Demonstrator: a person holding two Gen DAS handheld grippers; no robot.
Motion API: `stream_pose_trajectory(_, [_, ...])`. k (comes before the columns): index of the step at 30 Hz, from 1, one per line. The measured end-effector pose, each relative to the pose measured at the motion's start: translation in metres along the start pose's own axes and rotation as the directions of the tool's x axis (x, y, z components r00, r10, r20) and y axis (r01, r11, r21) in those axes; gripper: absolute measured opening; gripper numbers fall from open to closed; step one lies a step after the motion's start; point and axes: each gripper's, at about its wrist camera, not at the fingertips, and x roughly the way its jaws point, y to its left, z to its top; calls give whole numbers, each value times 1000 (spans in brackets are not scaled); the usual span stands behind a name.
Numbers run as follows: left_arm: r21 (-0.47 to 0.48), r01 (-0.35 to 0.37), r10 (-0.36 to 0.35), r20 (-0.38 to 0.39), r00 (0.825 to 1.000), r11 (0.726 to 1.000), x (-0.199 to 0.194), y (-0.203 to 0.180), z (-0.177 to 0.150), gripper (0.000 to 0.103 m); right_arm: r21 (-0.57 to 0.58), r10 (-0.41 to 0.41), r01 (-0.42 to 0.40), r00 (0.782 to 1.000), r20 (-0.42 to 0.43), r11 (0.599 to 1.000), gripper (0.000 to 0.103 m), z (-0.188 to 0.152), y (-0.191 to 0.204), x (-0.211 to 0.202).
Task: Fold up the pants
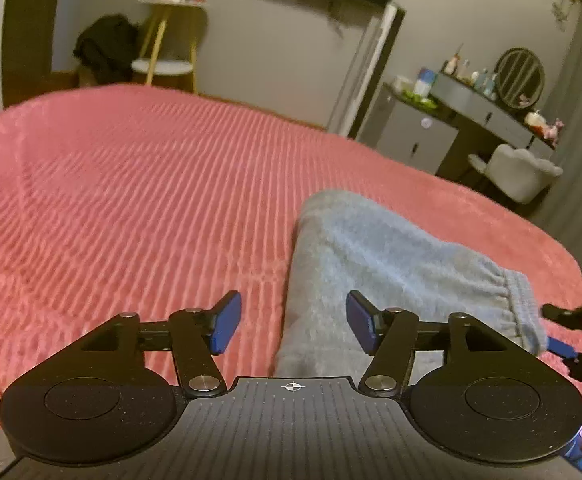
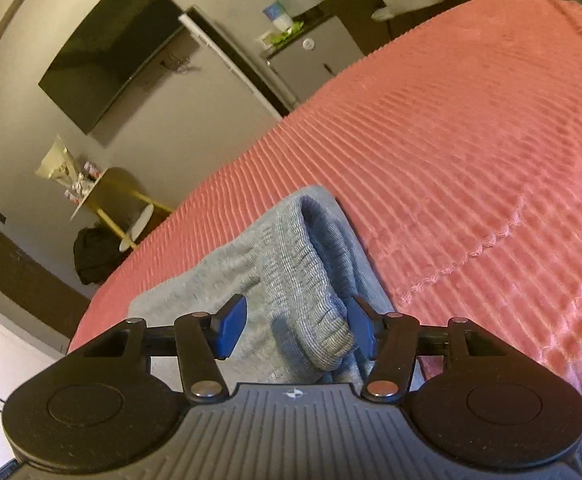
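Grey sweatpants (image 1: 391,256) lie folded on a pink ribbed bedspread (image 1: 131,200). My left gripper (image 1: 293,322) hovers open above the pants' left edge; nothing is pinched between its blue pads. The gathered elastic waistband (image 1: 519,300) lies to the right, where one blue pad (image 1: 559,346) of my right gripper shows. In the right wrist view, my right gripper (image 2: 297,326) stands open with the ribbed waistband (image 2: 311,280) bunched between its fingers. The fabric lies close to the right pad (image 2: 361,328) but is not squeezed.
The bedspread (image 2: 471,140) stretches wide on both sides of the pants. Beyond the bed stand a small round side table (image 1: 163,66), a grey dresser (image 1: 471,112) with a round mirror, a pale chair (image 1: 523,176) and a wall-mounted dark screen (image 2: 111,48).
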Motion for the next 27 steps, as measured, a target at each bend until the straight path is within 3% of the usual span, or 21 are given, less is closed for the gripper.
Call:
stream_pose_trajectory(4, [-35, 26, -29, -75, 997, 999, 30, 5, -5, 68, 61, 11, -10, 1000, -18, 998, 56, 0, -7, -12])
stream_pose_trajectory(10, [-138, 51, -79, -205, 976, 989, 67, 11, -24, 68, 250, 103, -59, 981, -163, 966, 56, -15, -37, -16])
stream_pose_trajectory(14, [-110, 22, -44, -200, 979, 994, 76, 3, -29, 71, 168, 16, 22, 974, -224, 986, 60, -27, -27, -6])
stream_pose_trajectory(16, [-154, 37, -68, -198, 978, 987, 77, 7, -30, 71, 135, -12, 45, 971, -237, 990, 72, -29, -18, 0])
stream_pose_trajectory(20, [-275, 135, -191, -189, 963, 952, 72, 25, -28, 69, 31, -75, 87, 956, -285, 996, 83, -35, 5, 12])
stream_pose_trajectory(23, [-356, 223, -297, -167, 940, 908, 67, 35, -29, 77, -59, -124, 110, 936, -328, 992, 86, -43, 13, 17])
stream_pose_trajectory(27, [-429, 265, -358, -153, 921, 864, 64, 45, -35, 83, -3, -67, 70, 942, -329, 998, 87, -45, 5, 21])
